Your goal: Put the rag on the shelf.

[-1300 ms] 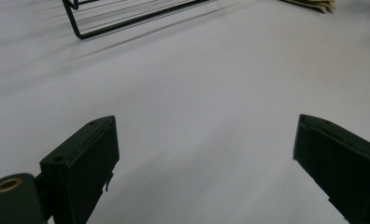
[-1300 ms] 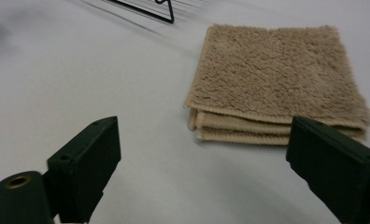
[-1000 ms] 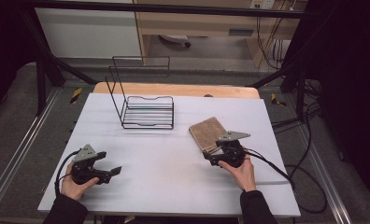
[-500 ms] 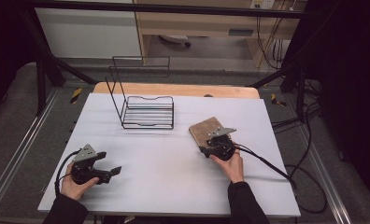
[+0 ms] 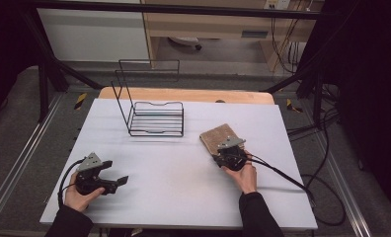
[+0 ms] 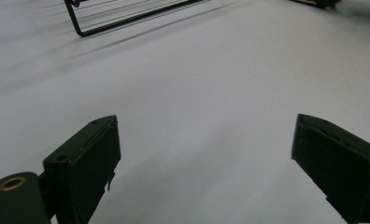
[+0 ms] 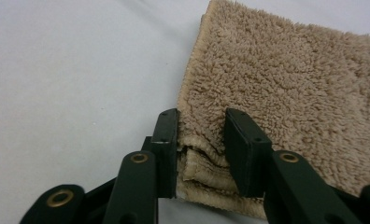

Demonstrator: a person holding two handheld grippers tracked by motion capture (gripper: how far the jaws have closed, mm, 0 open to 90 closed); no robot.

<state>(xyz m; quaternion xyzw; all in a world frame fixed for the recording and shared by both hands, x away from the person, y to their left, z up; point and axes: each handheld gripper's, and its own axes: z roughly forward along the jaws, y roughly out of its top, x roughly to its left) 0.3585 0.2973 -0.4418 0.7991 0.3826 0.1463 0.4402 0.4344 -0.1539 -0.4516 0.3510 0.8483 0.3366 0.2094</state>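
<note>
Moved since the earlier frames: your right gripper [image 5: 226, 152] has advanced from the table's near right up onto the near corner of the folded beige terry towel [image 5: 220, 138]; your left gripper [image 5: 109, 178] has not shifted.

Item, nearest: left gripper, resting in your hand at the near left of the white table [image 5: 174, 173]. In the left gripper view its jaws stand wide apart over bare tabletop, holding nothing.

Item, next: right gripper [image 7: 201, 140]. In the right gripper view the jaws bracket the stacked layers at the towel's [image 7: 286, 79] near corner, pinching the folded edge between them. The grasp looks seated, though how firm the clamp is cannot be judged.

Item: the towel itself, lying flat at the table's right of centre, well apart from the rack.

Item, farthest: black wire rack [image 5: 154, 116] with an upright back frame, standing left of centre toward the far edge.

Reading: the approach is complete; the towel appears ready to be lifted, likely toward the rack.
</note>
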